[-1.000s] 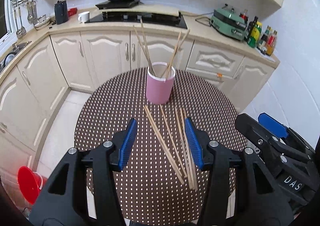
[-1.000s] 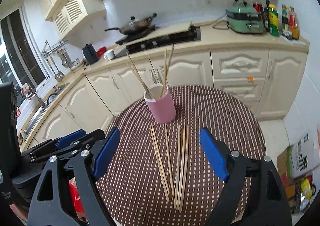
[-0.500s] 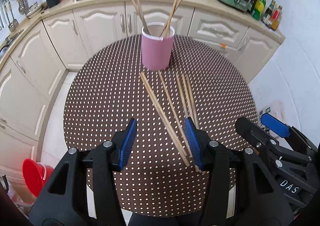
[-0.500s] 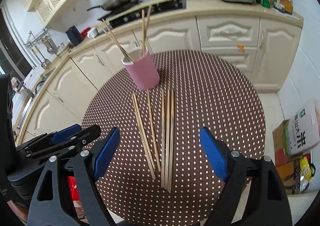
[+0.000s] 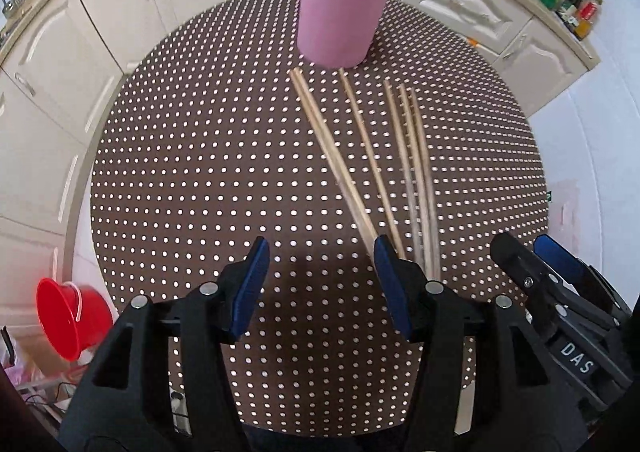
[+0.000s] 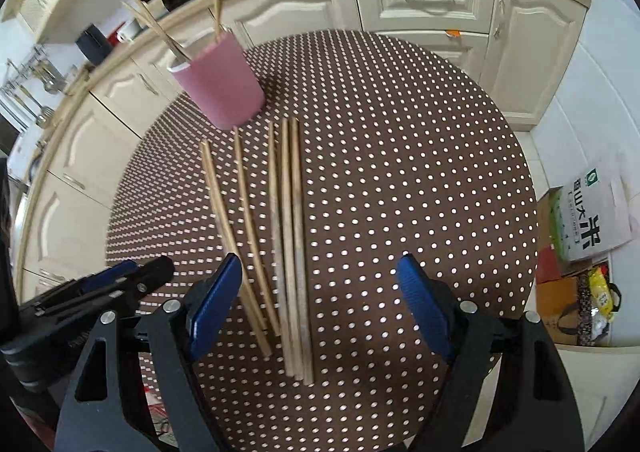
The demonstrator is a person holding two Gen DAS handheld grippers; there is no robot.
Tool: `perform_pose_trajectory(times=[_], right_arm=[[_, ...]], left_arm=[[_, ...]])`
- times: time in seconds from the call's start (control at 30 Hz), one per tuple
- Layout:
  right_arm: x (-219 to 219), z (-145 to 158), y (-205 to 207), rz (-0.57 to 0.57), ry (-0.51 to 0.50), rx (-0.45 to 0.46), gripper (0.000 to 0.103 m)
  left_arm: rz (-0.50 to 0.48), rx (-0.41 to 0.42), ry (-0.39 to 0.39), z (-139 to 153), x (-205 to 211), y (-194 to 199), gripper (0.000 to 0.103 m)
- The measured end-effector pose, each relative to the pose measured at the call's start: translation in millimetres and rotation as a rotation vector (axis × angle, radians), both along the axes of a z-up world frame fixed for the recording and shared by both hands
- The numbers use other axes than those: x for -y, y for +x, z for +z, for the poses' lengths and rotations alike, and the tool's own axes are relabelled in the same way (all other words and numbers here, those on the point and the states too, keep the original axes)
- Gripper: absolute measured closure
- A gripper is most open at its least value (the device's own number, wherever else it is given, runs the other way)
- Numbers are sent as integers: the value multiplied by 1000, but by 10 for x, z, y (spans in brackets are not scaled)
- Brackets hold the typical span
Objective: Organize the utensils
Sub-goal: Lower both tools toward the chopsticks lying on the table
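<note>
While both grippers gape empty | dotted round table [image 5: 200, 171] bears chopsticks [image 6: 288, 232] | cream cabinets [image 6: 432, 3] behind

Right gripper [image 6: 320, 292] angled steeply down over round brown table [image 6: 420, 171] with white dots; jaws apart and just been closing, blue pads [image 6: 420, 300] clear of everything, near ends of loose chopsticks [image 6: 288, 244] lying on the table between them. 5 chopsticks counted: 3 tight together and parallel, 2 to their left, slightly splayed, the leftmost running under the left pad. Pink cup [image 6: 220, 87] stands at the far ends of the chopsticks, holding several more upright; left gripper [image 6: 120, 284] at lower left edge, cream cabinets [image 6: 424, 7] behind the table.
</note>
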State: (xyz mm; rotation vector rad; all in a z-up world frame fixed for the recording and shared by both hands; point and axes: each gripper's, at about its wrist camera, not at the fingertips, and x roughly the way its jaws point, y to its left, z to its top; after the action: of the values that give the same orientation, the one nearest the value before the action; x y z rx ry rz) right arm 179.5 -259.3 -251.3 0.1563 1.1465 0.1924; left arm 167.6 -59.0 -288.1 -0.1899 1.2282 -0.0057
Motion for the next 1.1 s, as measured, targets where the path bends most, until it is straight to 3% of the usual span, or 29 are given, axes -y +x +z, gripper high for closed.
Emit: perform_pose_trajectory(times=[0.27,0.87,0.97,1.1], right_arm=[[-33,-172,170,5,-44,-31,38],[-191,-482,604,32,-177,-88,39],[-222,-525,644,46,-186,-98,39],[-293,-587,685,44,-194,-114,39]], left_arm=[[-6,-66,-22,-214,-7,304,42],[-4,-180,-27,-601,-85,1099,39],[-10,-178,35,-608,-50,1233,38],[-14,-178,45,-600,-41,1385,34]])
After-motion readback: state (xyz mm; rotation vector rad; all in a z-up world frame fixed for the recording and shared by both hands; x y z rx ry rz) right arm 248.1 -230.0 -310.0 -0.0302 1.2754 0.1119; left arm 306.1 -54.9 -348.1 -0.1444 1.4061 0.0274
